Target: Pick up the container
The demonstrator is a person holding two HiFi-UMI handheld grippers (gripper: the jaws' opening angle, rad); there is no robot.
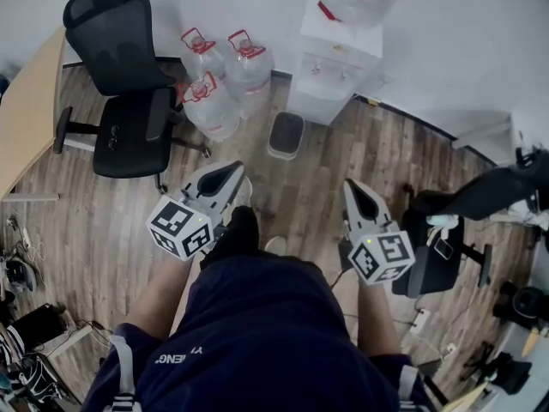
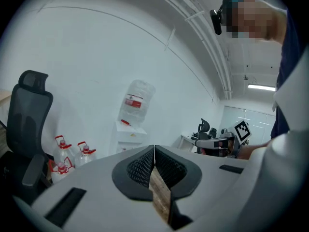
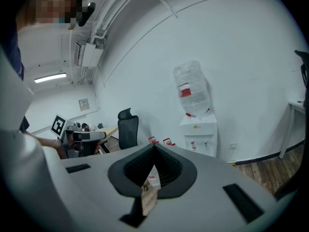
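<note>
Wood-plank floor (image 1: 77, 196) runs up to a white wall; on it, ahead of both tools, stands the container (image 1: 286, 135). It is small and low, a rectangle with rounded corners; its top is dark and its rim is pale grey; whether the dark part is a lid or the inside, I cannot tell. It sits forward of the left gripper (image 1: 237, 173) and a little to its right, and forward of the right gripper (image 1: 351, 185) and to its left, so it lies between the lines of the two; it is well apart from both. Just beyond it on the right gripper's side is the white dispenser (image 1: 336, 67) with a big clear bottle on top; on the left gripper's side three jugs (image 1: 216, 82) with red caps stand close together, and further out a black chair (image 1: 129, 101).

Both grippers are closed and empty; in the left gripper view the pads of the left gripper (image 2: 154, 151) meet in one thin line, and only floor shows below them; in the right gripper view the right gripper (image 3: 154, 150) has its jaws together also. Neither of these two views shows the container clearly.
</note>
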